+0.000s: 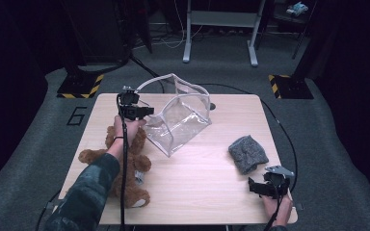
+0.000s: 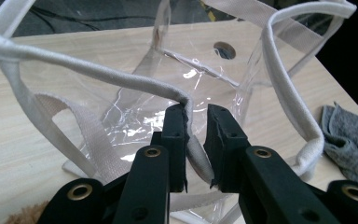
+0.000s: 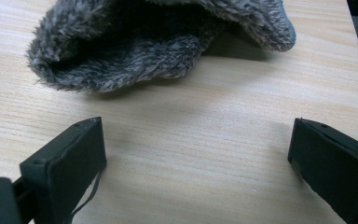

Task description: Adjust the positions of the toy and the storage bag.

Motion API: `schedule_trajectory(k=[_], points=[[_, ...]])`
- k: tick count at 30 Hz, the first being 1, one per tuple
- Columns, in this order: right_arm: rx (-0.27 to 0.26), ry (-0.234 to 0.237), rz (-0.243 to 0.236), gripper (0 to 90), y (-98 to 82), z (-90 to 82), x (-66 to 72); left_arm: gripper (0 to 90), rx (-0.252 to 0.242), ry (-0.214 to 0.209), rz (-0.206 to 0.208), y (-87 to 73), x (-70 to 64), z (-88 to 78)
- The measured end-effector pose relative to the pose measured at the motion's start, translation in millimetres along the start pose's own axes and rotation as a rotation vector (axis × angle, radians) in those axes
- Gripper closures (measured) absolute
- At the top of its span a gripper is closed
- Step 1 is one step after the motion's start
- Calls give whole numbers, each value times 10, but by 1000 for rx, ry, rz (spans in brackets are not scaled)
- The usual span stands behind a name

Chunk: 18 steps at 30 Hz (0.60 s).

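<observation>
The clear bag's [image 2: 121, 107] white rim was pinched by the left gripper [image 2: 196, 140]. The right gripper [image 3: 196, 158] was kept spread wide on the desk [image 3: 191, 116], just short of the grey knit hat [image 3: 144, 42].

Left gripper [image 1: 144, 113] at clear bag [image 1: 180, 115]

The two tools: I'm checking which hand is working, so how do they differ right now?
The left tool has its jaws nearly shut on the clear bag's white rim; the right tool stands wide open with nothing between its jaws. The left is raised at the bag, over the teddy bear; the right sits low over the table, short of the grey hat. Both are black and hand-held.
</observation>
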State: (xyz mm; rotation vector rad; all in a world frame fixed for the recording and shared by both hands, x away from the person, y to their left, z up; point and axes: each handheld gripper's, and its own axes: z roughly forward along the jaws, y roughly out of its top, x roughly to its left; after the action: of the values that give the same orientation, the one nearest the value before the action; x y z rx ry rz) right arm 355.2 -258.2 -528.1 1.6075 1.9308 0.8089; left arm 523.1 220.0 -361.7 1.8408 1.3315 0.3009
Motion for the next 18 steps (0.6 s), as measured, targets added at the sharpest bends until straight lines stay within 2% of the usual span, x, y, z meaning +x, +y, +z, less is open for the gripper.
schedule_trajectory(k=[5,8,13,14,18], points=[[0,-9,-22,38,29,-22,30,779,9,-45,31,-44,-54,-17],[-10,-2,-44,41,115,-80,67,780,14,-70,50,-70,-92,-26],[-39,36,-62,42,376,-222,146,780,31,-100,80,-118,-168,-55],[-48,44,-73,45,438,-253,157,780,35,-109,104,-127,-174,-59],[-66,89,-85,48,690,-313,227,780,42,-138,104,-193,-244,-78]])
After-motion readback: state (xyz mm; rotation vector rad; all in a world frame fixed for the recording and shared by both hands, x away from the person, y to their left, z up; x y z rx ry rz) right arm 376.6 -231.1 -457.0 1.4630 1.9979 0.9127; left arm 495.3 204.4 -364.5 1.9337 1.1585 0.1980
